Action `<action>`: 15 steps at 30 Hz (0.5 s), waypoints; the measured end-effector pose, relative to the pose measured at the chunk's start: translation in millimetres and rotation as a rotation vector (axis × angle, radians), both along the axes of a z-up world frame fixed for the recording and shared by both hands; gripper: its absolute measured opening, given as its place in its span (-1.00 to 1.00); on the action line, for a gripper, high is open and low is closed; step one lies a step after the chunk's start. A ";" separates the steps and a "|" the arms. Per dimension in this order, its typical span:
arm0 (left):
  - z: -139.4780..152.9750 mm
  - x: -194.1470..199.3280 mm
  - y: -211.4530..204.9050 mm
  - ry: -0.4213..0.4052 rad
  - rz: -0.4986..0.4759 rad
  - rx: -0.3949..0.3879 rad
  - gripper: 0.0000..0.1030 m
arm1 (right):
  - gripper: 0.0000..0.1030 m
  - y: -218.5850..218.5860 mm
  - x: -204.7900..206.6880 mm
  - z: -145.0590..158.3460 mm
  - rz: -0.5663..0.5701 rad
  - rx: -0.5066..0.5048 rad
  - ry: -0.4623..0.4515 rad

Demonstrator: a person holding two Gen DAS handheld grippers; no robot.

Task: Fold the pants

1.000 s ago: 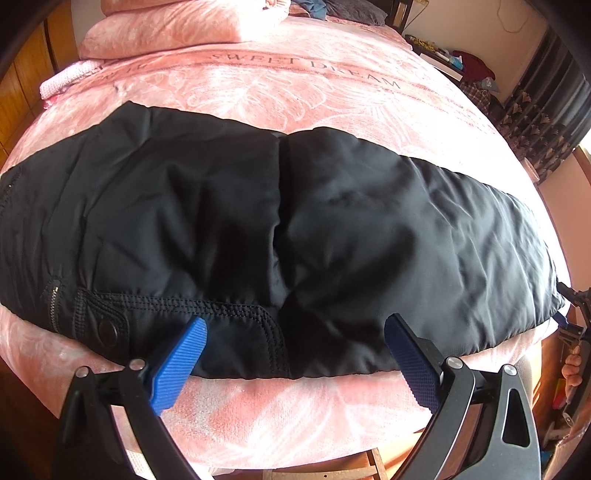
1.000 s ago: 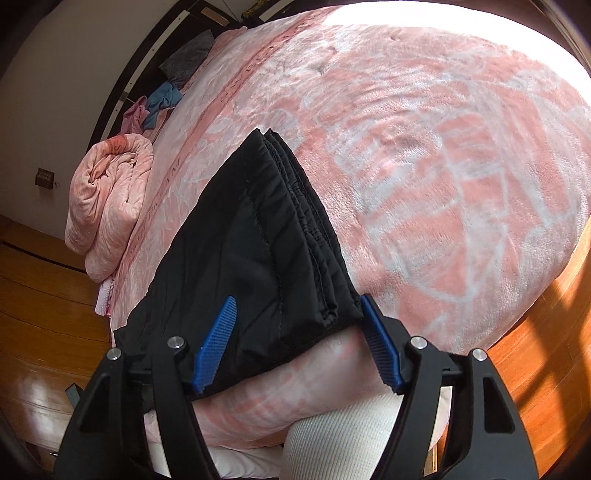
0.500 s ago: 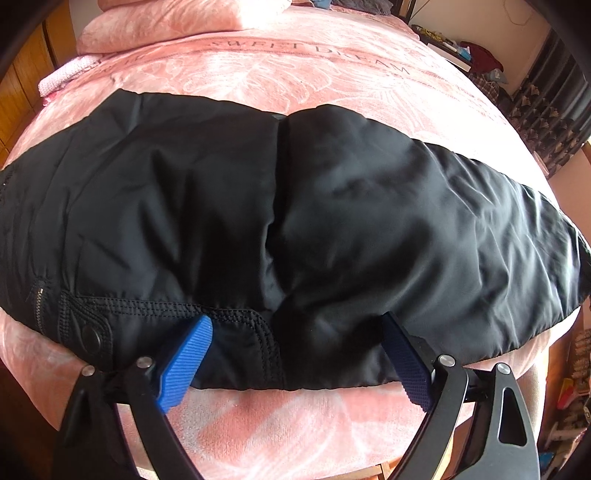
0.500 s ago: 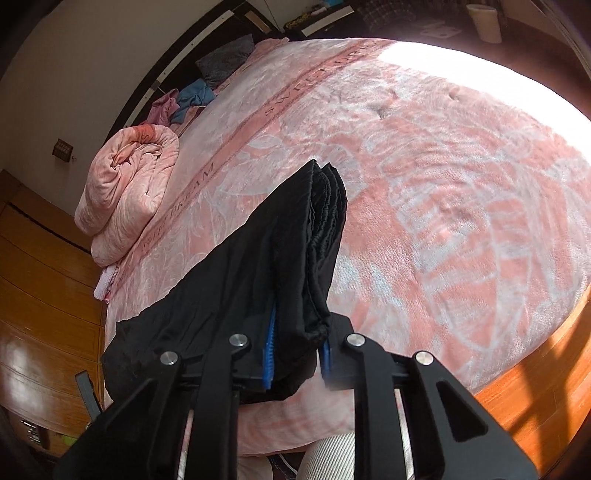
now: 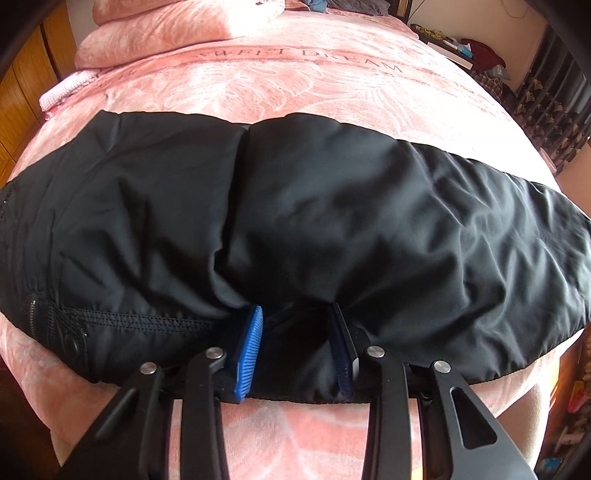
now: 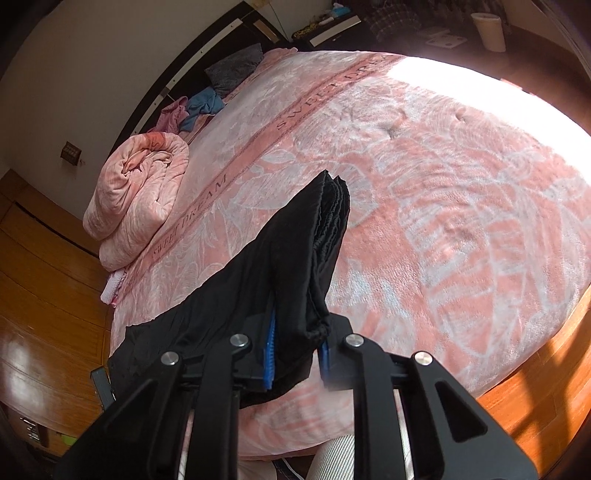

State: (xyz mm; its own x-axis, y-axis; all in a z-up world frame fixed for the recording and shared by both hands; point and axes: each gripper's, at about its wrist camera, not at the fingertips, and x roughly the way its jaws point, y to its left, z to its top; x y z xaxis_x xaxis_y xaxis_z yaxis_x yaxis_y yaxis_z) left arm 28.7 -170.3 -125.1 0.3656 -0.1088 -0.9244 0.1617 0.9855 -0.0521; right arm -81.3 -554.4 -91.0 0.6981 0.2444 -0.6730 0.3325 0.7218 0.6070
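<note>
Black padded pants [image 5: 295, 229] lie folded lengthwise across the near part of a pink bed [image 5: 295, 85]. My left gripper [image 5: 295, 332] is shut on the pants' near edge at mid-length, with a bunch of fabric pinched between the blue pads [image 5: 251, 343]. A zipper and a snap button [image 5: 72, 343] show at the waist end, on the left. In the right wrist view my right gripper [image 6: 295, 347] is shut on the stacked leg cuffs [image 6: 325, 236] and holds them lifted off the blanket [image 6: 443, 221].
A rolled pink quilt [image 6: 136, 192] lies at the bed's head, also in the left wrist view [image 5: 166, 26]. Loose clothes [image 6: 201, 107] lie by the dark headboard. Wooden floor [image 6: 37, 332] surrounds the bed. A cluttered shelf [image 5: 465, 48] stands at the far right.
Both grippers were open a second ago. The right one closed on the cuffs and lifted them. The left one moved in and closed on the near edge.
</note>
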 end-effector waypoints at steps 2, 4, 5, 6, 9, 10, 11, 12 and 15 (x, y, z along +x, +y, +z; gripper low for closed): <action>0.5 -1.3 -5.3 0.001 -0.005 -0.005 -0.36 | -0.69 -3.7 1.0 2.7 -0.006 -0.001 0.006; 1.3 -0.4 -10.6 0.003 -0.010 -0.019 -0.42 | -0.71 -9.0 1.5 4.5 -0.018 -0.003 0.014; 1.6 0.2 -14.4 0.004 -0.017 -0.022 -0.43 | -0.72 -12.4 0.9 5.5 -0.027 -0.010 0.017; 2.1 1.6 -16.0 0.004 -0.026 -0.028 -0.43 | -0.75 -16.4 -0.1 7.1 -0.041 -0.025 0.018; 0.4 4.3 -23.6 0.021 -0.049 -0.060 -0.43 | -0.77 -33.4 -5.0 13.8 -0.078 -0.030 -0.001; 0.1 5.1 -28.0 0.023 -0.053 -0.067 -0.44 | -0.77 -39.2 -6.3 15.8 -0.088 -0.028 -0.006; -0.1 6.6 -32.4 0.021 -0.058 -0.068 -0.44 | -0.77 -44.4 -6.3 17.6 -0.092 -0.038 -0.007; -0.7 6.5 -37.8 0.016 -0.060 -0.060 -0.44 | -0.77 -47.7 -5.0 18.7 -0.091 -0.054 -0.003; -3.0 13.2 -47.1 0.017 -0.094 0.018 -0.44 | -0.78 -51.1 1.5 12.0 -0.070 -0.065 0.057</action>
State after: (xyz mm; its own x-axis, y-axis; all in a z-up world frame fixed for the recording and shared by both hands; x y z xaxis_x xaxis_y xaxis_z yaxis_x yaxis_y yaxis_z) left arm 41.9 -217.4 -128.1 0.3388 -0.1257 -0.9324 0.2532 0.9667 -0.0383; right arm -79.7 -605.5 -79.0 0.6723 0.1515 -0.7246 0.4156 0.7328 0.5388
